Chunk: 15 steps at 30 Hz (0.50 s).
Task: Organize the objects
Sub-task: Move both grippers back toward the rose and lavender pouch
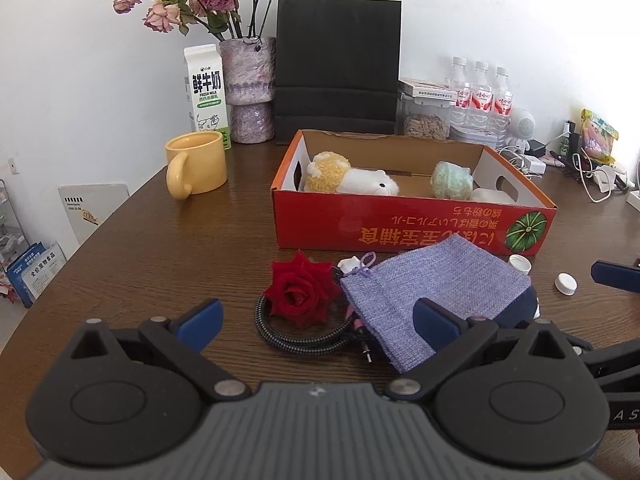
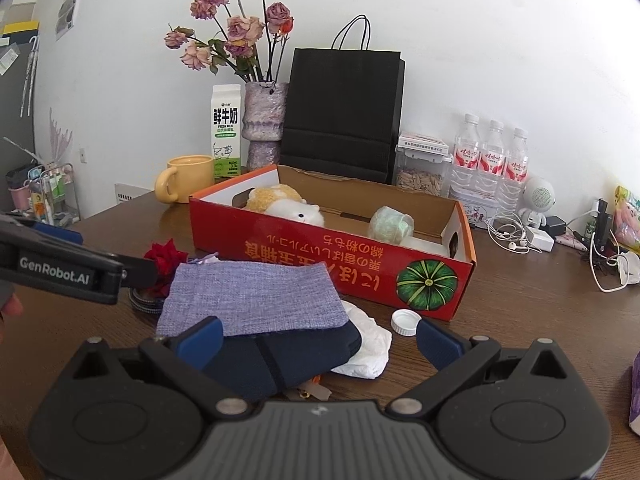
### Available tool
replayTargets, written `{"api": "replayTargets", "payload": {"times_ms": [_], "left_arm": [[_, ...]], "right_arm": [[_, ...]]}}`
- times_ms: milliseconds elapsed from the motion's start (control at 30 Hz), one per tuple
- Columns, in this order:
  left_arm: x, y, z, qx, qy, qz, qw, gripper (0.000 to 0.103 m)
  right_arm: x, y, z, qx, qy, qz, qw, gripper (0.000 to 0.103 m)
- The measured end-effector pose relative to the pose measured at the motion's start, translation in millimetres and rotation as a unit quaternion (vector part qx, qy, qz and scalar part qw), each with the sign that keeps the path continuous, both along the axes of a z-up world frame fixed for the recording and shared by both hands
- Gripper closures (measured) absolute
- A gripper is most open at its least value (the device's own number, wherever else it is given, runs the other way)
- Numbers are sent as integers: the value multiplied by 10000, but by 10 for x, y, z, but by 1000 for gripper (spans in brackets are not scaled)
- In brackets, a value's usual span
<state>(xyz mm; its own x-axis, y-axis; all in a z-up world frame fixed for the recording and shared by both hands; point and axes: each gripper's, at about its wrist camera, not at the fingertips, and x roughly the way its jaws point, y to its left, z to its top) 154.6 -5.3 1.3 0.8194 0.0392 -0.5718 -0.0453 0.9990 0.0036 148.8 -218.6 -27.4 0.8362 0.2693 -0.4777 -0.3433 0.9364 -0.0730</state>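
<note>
Both sets of jaws stand wide apart and grip nothing. On the left gripper (image 1: 318,320) the blue pads are spread well clear of each other above the brown wooden table (image 1: 160,240); its right pad sits over the near corner of the lilac drawstring pouch (image 1: 432,284), though whether it touches the cloth cannot be told. The right gripper (image 2: 320,340) is just as widely spread, its left pad over the near edge of that pouch and the dark blue case (image 2: 288,356) under it, its right pad near a white bottle cap (image 2: 405,322), apart from it.

Taking the red cardboard box (image 1: 400,220) as the mark: the pouch lies just in front of its long printed wall, on top of the dark blue case, with crumpled white tissue (image 2: 368,348) poking out beside it. Left of the pouch, also in front of the box, lies a red rose head (image 1: 300,290), resting on a coiled braided cable (image 1: 304,340). Two white caps sit in front of the box's right end; the second cap (image 1: 565,283) lies further right.

Inside the box lie a yellow-and-white plush toy (image 1: 348,178) toward the left end and a pale green bundle (image 1: 452,180) toward the right. Left of the box stands a yellow mug (image 1: 198,164); behind it, a milk carton (image 1: 206,96), a vase of dried roses (image 1: 248,88), a black paper bag (image 1: 338,68) and three water bottles (image 1: 480,92).
</note>
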Motion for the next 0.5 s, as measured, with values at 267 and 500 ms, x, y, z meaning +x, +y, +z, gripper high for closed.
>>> {"api": "replayTargets", "payload": {"times_ms": [267, 500], "left_arm": [[120, 268, -80, -24, 142, 181, 9997, 0], [268, 377, -138, -48, 247, 233, 9994, 0]], "right_arm": [[228, 259, -61, -70, 130, 169, 9997, 0], [428, 465, -133, -139, 272, 327, 9990, 0]]}}
